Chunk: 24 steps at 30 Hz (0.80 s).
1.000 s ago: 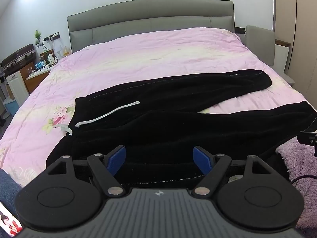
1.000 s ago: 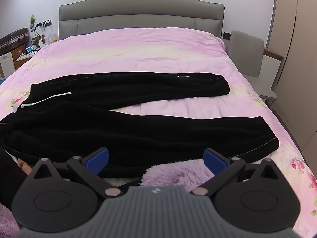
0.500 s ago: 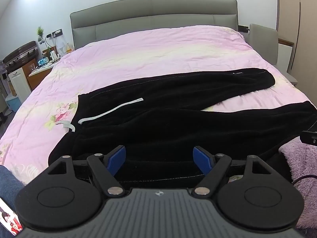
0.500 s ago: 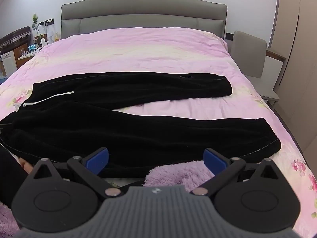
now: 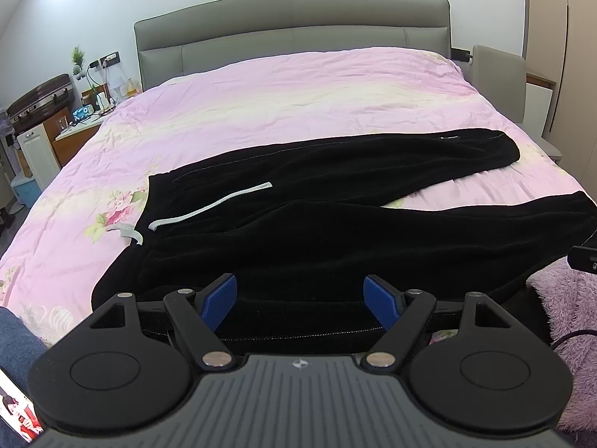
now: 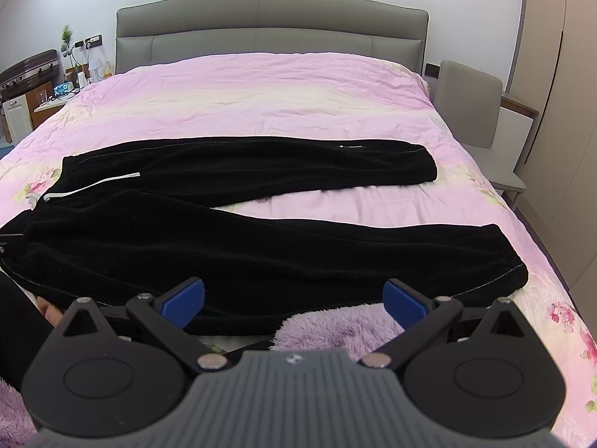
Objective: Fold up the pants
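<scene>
Here we are at the near edge of the bed (image 5: 298,104), pink floral cover stretched out toward a grey headboard (image 5: 291,22) at the far end. Black pants (image 5: 298,231) lie flat across it, unfolded, waistband to the left, both legs running out to the right. The far leg (image 6: 280,164) reaches right and ends at a cuff; the near leg (image 6: 298,257) runs alongside it, the two splitting apart toward the right with a wedge of pink cover showing between them. A white drawstring (image 5: 212,205) lies across the waist area on the left.

Left tongs (image 5: 300,298) are spread wide, blue pads (image 5: 220,298) well apart, nothing between them, hovering over the near hem of the waist end. Right tongs (image 6: 293,300) are likewise wide apart and holding nothing, poised above the near leg's near edge. Just under the right tongs, a fuzzy purple fabric (image 6: 343,324) sits against the pants' near edge.

Off to the far left, a bedside cabinet (image 5: 78,130) cluttered with small items, and a small green plant (image 5: 77,56) on the wall behind it. To the right of the bed, a grey chair (image 6: 474,108).
</scene>
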Each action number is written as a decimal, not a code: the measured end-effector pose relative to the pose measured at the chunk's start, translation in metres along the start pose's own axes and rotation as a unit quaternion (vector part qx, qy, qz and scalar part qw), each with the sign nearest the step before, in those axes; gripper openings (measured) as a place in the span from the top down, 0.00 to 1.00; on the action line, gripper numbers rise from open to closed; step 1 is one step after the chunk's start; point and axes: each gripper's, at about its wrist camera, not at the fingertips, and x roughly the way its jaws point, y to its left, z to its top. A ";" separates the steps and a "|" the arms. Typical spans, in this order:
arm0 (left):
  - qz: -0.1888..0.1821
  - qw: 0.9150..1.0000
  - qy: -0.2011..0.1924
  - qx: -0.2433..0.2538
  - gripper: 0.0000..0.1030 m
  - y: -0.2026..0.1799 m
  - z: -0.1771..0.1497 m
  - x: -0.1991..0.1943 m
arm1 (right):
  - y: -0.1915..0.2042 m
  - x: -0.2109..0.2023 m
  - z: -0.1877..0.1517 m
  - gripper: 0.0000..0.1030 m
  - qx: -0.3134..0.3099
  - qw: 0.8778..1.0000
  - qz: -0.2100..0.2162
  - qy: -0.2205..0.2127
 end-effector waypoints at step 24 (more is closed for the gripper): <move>0.000 1.000 0.003 -0.001 0.12 0.001 0.000 0.000 | -0.002 -0.002 0.001 0.05 0.006 1.000 0.000 0.003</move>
